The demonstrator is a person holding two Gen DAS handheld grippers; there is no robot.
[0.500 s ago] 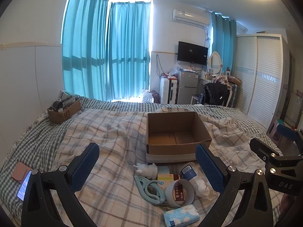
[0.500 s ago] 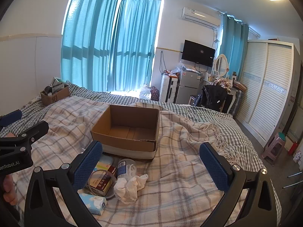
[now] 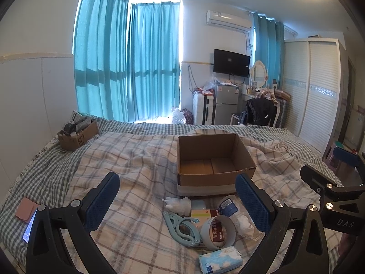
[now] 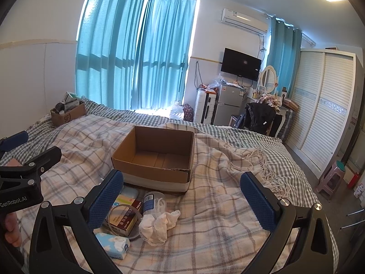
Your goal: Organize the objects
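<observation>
Left wrist view, left tool [image 3: 176,197]: we hold its jaws wide apart and empty, aimed at the clutter at lower centre.
Clutter: tape roll [image 3: 218,231], hanger [image 3: 182,228], tissue pack [image 3: 220,259] lie on the bed, just before the empty cardboard box [image 3: 213,159], handy for loading.
Right wrist view, right tool [image 4: 182,198]: jaws apart, empty; box [image 4: 157,155] at centre, crumpled cloth [image 4: 158,225] below it.

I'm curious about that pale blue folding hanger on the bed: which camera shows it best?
The left wrist view: the hanger lies in plain sight beside the tape roll. In the right wrist view it cannot be made out; a gripper finger covers that spot.
</observation>
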